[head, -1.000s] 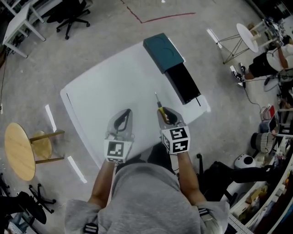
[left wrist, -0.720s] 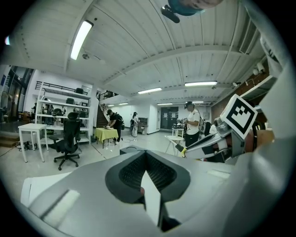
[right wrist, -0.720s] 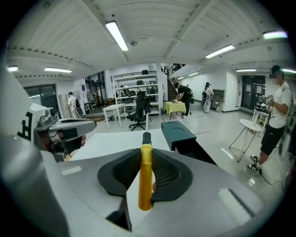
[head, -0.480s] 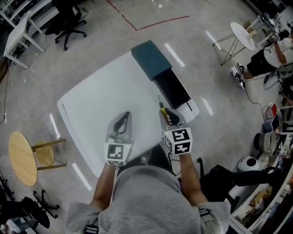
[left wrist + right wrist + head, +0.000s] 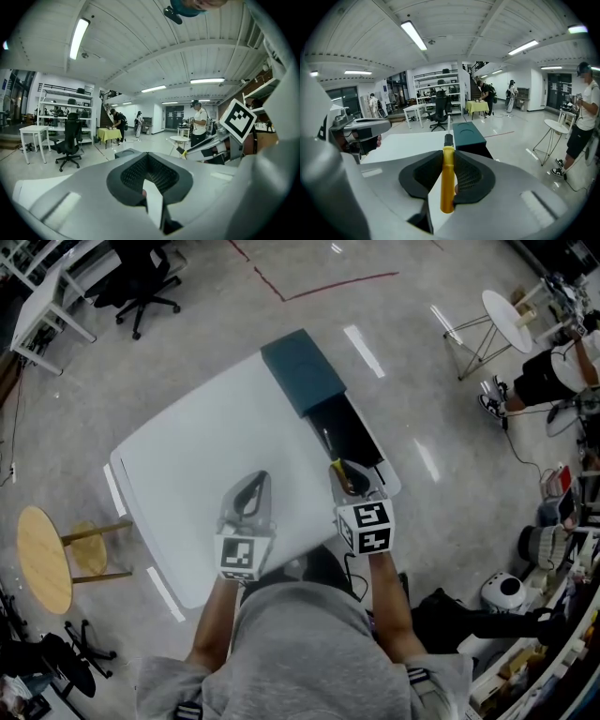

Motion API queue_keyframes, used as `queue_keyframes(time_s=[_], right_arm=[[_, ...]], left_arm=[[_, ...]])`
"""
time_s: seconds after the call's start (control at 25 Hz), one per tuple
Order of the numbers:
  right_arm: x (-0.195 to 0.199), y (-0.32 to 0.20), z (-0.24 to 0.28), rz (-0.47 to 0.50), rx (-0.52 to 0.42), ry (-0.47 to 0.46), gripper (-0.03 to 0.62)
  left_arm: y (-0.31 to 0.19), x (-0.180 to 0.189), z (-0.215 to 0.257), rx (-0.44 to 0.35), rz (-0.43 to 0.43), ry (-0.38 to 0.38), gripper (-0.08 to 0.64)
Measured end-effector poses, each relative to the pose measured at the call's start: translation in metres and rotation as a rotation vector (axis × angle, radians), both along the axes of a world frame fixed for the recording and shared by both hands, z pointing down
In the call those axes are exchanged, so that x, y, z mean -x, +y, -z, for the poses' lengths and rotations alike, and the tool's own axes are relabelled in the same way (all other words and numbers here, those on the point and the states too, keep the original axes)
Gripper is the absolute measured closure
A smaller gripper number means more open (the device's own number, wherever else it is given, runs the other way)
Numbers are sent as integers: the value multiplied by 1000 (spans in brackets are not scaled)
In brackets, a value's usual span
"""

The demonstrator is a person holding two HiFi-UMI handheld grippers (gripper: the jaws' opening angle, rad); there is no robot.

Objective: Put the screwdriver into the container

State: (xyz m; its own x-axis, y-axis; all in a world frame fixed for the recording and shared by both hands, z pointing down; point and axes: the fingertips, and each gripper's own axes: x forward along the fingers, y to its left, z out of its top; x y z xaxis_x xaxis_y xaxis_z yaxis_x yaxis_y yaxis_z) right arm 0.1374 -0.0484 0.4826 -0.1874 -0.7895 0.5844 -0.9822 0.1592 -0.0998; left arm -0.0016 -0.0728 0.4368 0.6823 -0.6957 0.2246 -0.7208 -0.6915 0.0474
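Note:
My right gripper [image 5: 339, 466] [image 5: 449, 151] is shut on a screwdriver [image 5: 447, 174] with a yellow handle [image 5: 336, 469]. Its thin metal shaft points ahead, and the tip reaches the near left edge of the container's open black part [image 5: 351, 430]. The container lies along the far right side of the white table [image 5: 202, 456]. Its teal lid end [image 5: 302, 371] [image 5: 468, 134] is farther away. My left gripper [image 5: 256, 476] [image 5: 149, 159] hovers over the table left of the right one. It is shut, with nothing between its fingers.
A wooden stool [image 5: 45, 559] stands left of the table and an office chair [image 5: 141, 277] at the far left. A round white side table [image 5: 506, 310] and a seated person [image 5: 553, 371] are at the right. Red tape [image 5: 319, 282] marks the floor.
Both grippers have moved across the table toward the container. The screwdriver tip, earlier over bare table, now reaches the edge of the black open part.

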Motion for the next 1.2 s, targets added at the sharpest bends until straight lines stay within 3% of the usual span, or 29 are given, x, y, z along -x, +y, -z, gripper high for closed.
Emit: queue_keyframes(time_s=[0.52,1.2], right_arm=[[-47,-53,-54,84,113,-18,515],[-47,-82,-145,221,304,-29,514]], left_arm=[[-34,-41,-38,78,82,-31,548],[-40,-46,-98,209,214,-70,549]])
